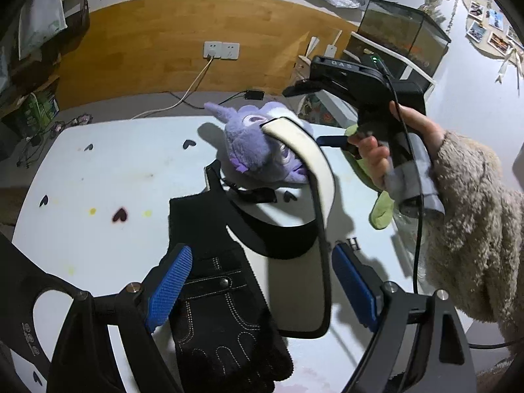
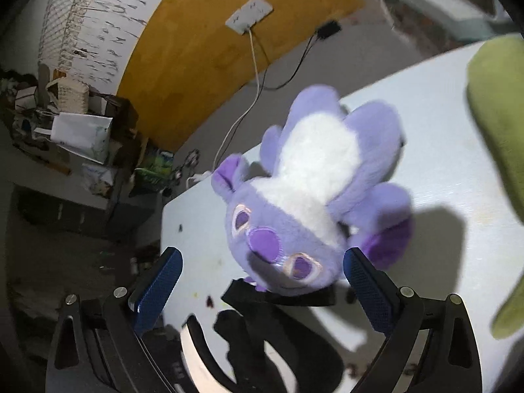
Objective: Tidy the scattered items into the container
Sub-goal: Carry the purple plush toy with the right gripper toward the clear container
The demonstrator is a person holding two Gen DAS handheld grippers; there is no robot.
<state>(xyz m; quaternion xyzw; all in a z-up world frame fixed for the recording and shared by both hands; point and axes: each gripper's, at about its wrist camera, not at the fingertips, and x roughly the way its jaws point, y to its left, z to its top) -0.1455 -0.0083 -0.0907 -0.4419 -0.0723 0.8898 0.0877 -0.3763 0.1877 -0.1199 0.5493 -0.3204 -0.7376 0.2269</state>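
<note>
Left wrist view first: the left gripper hangs with its blue pads spread wide, nothing pinched, aimed down at a black glove lying on the white table. Just right of the glove sits a cream sun visor with black trim, its band arching up and leaning on a purple plush toy farther back. On the right a hand in a fluffy sleeve grips the handle of the right gripper, which points in toward the plush from that side. A green soft toy peeks out below the hand. I can't pick out any container from here.

Right wrist view now: the right gripper stands released, fingers wide apart, and the plush lies on its back just beyond them, its head nearest, not gripped. The wide spread looks meant to take that fat head. The green toy blurs along the right edge, near the visor's black strap. Still no container in sight, so where it all goes I can't tell.
</note>
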